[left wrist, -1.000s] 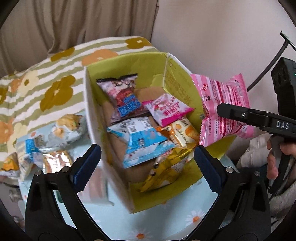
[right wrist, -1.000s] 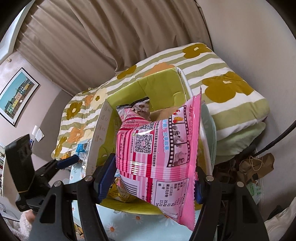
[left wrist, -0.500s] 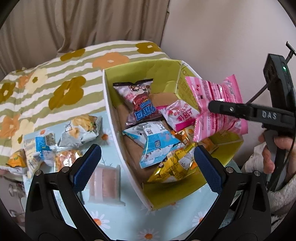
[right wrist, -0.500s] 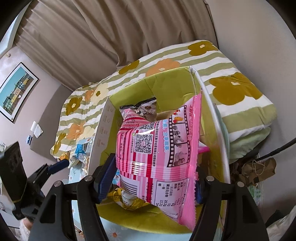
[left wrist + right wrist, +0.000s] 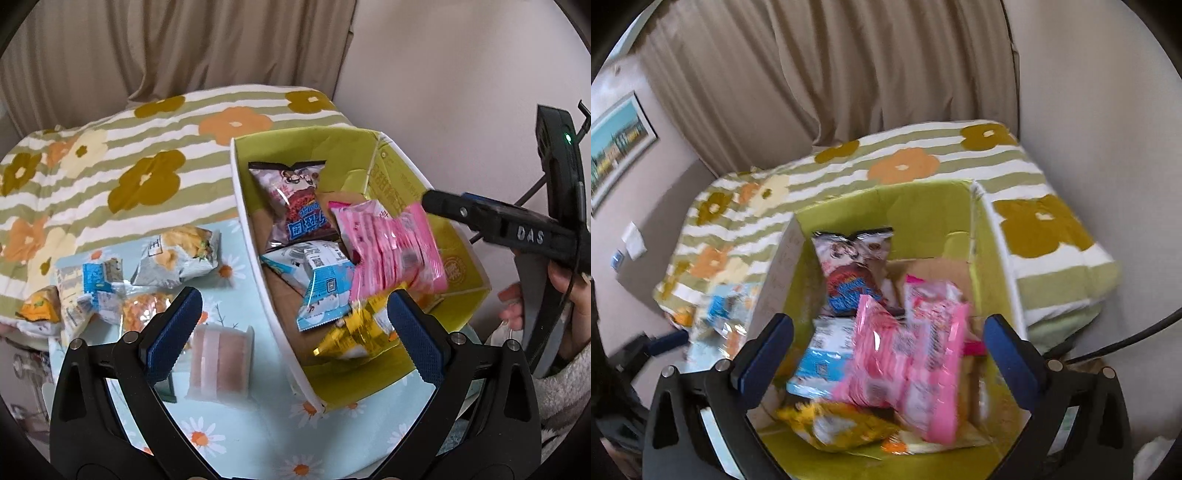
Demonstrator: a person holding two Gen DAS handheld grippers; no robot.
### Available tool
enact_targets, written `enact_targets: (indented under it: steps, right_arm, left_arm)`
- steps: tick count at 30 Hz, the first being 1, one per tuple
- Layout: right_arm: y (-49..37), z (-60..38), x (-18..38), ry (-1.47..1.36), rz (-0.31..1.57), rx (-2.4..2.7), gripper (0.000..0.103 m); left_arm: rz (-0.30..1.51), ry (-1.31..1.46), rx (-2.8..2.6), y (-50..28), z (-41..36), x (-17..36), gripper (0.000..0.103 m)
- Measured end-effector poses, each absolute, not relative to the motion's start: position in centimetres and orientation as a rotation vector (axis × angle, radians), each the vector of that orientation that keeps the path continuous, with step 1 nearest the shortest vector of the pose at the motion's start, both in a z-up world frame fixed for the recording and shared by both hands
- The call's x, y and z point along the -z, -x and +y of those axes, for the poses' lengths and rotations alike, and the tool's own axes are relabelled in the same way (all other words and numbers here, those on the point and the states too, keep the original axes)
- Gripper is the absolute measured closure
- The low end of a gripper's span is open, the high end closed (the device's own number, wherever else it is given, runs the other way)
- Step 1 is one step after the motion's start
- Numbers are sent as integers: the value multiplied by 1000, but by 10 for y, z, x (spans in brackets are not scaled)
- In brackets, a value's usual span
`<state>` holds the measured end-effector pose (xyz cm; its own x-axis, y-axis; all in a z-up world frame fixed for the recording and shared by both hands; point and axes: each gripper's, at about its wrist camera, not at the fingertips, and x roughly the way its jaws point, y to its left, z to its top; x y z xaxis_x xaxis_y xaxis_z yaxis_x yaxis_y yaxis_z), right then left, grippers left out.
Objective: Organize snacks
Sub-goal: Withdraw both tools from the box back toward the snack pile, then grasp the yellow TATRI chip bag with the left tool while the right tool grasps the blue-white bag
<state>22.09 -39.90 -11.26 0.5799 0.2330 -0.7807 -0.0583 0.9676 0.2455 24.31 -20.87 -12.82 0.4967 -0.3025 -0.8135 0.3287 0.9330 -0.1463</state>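
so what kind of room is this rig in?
Most likely a bedroom at home. A floral striped quilt lies folded against a beige curtain, a framed picture hangs on the wall, and the snack box sits on a daisy-print cloth.

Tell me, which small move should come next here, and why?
Probably send the open left gripper to the clear-wrapped brown snack on the daisy-print tablecloth. The right gripper has just opened, the pink striped packet is inside the green cardboard box, and packets remain outside.
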Motion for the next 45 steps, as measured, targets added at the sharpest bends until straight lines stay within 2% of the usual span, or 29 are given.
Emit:
enact_targets:
  steps: [7, 20, 35, 45]
  right_arm:
    - [-208, -399, 108, -210, 975, -192, 1]
    - [-194, -353, 66, -121, 868, -370, 0]
    - [-200, -238, 56, 13, 804, -559, 0]
    - [-234, -139, 77, -31, 883, -538, 0]
  left_arm:
    - [983, -6, 367, -236, -202, 130, 3]
    - [901, 45, 222, -193, -161, 98, 3]
    - [842, 121, -11, -171, -21, 75, 3]
    - [908, 148, 18, -237, 98, 82, 3]
